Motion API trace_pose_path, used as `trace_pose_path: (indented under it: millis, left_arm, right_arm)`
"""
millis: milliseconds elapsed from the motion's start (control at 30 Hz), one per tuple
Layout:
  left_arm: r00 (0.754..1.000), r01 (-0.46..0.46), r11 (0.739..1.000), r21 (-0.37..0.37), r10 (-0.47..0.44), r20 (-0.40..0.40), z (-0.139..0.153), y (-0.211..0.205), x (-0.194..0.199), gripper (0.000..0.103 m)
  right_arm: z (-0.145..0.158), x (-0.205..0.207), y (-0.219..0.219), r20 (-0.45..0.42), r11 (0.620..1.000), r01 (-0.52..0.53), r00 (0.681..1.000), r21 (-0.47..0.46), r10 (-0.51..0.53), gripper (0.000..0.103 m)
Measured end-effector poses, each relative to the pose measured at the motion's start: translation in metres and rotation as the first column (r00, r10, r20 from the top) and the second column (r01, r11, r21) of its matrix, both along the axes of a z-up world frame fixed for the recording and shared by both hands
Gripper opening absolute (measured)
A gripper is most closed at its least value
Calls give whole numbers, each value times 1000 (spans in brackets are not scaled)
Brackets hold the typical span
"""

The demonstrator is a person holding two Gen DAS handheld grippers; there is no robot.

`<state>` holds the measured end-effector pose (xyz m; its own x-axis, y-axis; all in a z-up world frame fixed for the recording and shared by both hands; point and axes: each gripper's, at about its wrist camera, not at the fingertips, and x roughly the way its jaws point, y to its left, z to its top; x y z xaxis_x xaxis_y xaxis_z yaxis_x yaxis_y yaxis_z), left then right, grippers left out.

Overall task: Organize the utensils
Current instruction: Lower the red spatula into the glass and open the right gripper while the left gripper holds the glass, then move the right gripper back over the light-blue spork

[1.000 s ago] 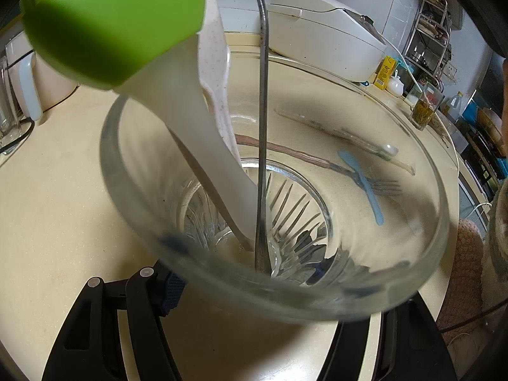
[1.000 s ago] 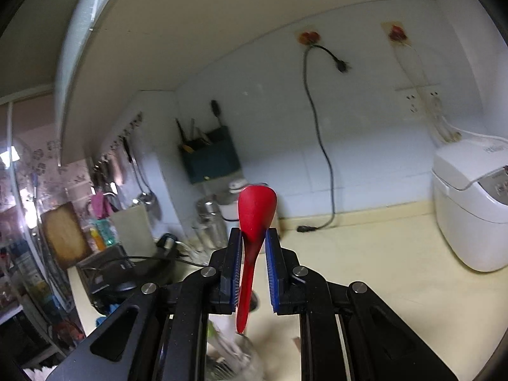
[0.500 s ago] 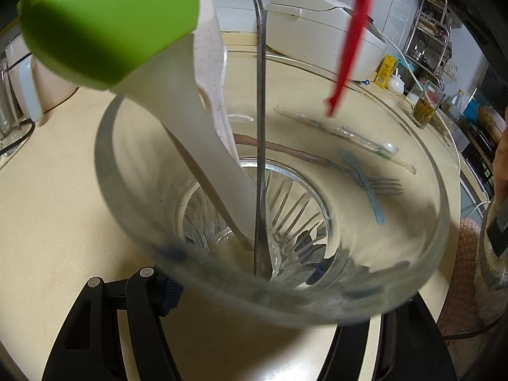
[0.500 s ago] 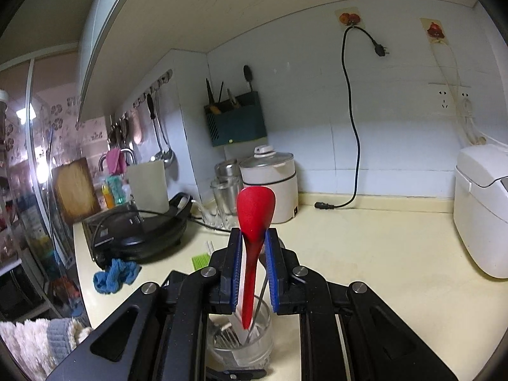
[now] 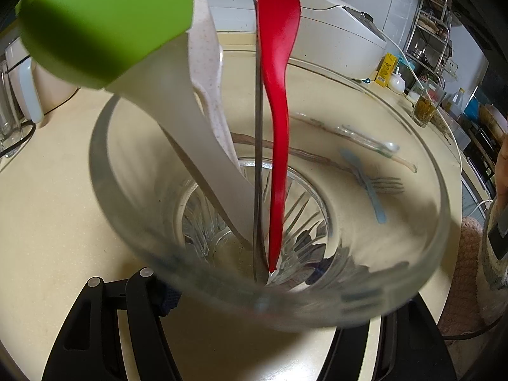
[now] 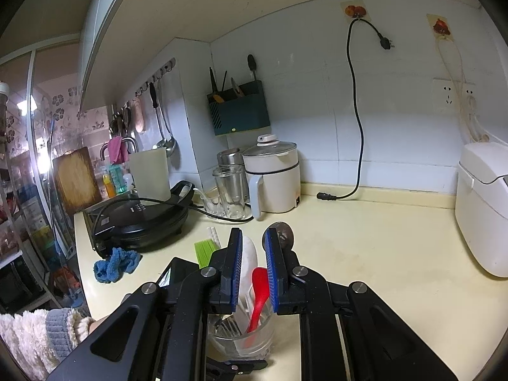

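Note:
My left gripper (image 5: 250,289) is shut on a clear ribbed glass (image 5: 438,209) that stands on the cream counter. Inside it lean a white scoop with a green head (image 5: 190,146), a thin metal spoon (image 5: 257,158) and a red spoon (image 5: 276,127), its handle tip at the bottom. My right gripper (image 6: 253,233) hovers just above the glass (image 6: 241,343), jaws a little apart. The red spoon (image 6: 258,289) shows through the gap, lower down, free of the pads. Beyond the glass a blue utensil (image 5: 365,184), a fork (image 5: 387,184) and a clear utensil (image 5: 371,143) lie on the counter.
A white rice cooker (image 6: 482,203) stands at the right, a black electric griddle (image 6: 139,219) and a white pot (image 6: 273,181) at the back left. A blue cloth (image 6: 116,263) lies by the griddle. A fluffy sleeve (image 6: 31,339) is at the lower left. A tumbler of tea (image 5: 427,104) stands far right.
The red spoon came down from between the right gripper's pads into the glass and now stands there. The right gripper tipped down and sank toward the glass. The left gripper stayed still.

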<state>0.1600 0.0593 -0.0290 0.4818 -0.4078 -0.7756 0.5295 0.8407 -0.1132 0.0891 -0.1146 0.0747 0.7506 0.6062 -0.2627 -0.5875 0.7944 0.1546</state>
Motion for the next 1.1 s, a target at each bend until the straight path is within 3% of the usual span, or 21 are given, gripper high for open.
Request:
trace_pose_path:
  millis: [267, 600, 800, 967, 1100]
  left_arm:
    - [1000, 0, 1000, -2, 0, -1, 0, 0, 0, 70]
    - [1000, -5, 1000, -19, 5, -7, 3, 4, -1, 70]
    - [1000, -6, 1000, -5, 6, -1, 2, 3, -3, 70]
    - [1000, -6, 1000, -1, 6, 0, 2, 1, -3, 70]
    - [1000, -7, 1000, 0, 7, 0, 2, 0, -4, 70]
  right_arm:
    - [5, 4, -26, -25, 998, 46, 999, 33, -45, 16]
    - [-4, 21, -98, -128, 973, 204, 973, 104, -190, 16]
    - [-37, 25, -148, -244, 942, 313, 929, 118, -278, 16]
    - [-70, 37, -179, -412, 914, 366, 871, 176, -269, 16]
    - [-82, 46, -188, -485, 904, 377, 841, 203, -242, 19]
